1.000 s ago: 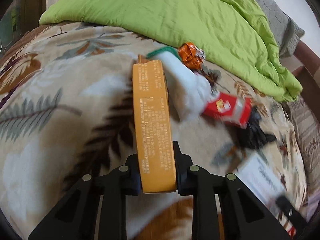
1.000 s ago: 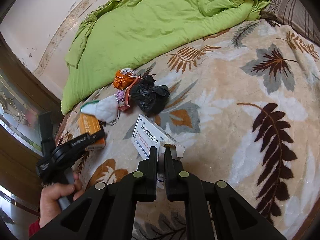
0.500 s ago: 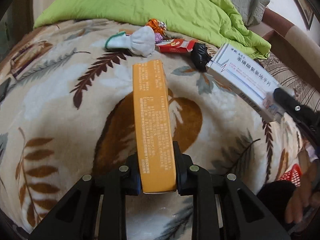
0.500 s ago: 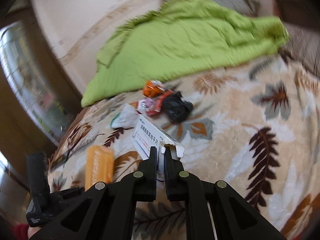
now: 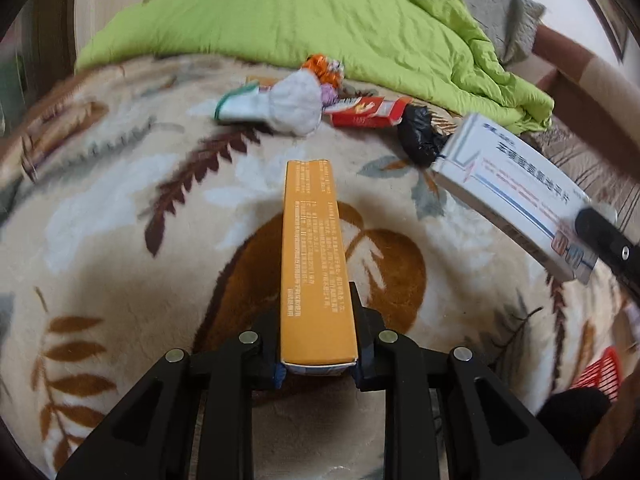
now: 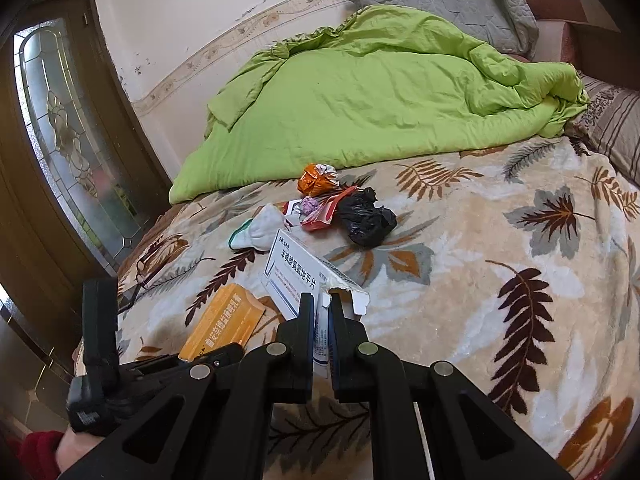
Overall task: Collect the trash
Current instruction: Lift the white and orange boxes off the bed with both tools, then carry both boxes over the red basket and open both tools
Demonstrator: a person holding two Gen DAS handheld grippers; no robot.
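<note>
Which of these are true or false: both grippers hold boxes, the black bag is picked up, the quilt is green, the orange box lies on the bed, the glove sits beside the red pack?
1. Both grippers hold boxes. True: left gripper clamps the orange box, right gripper the white box.
2. The black bag is picked up. False: it lies on the blanket.
3. The quilt is green. True.
4. The orange box lies on the bed. False: it is held.
5. The glove sits beside the red pack. True.

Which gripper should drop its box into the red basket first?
Right, probably. The right gripper with the white box sits on the same side as the red basket; the left gripper holds the orange box mid-bed.
</note>
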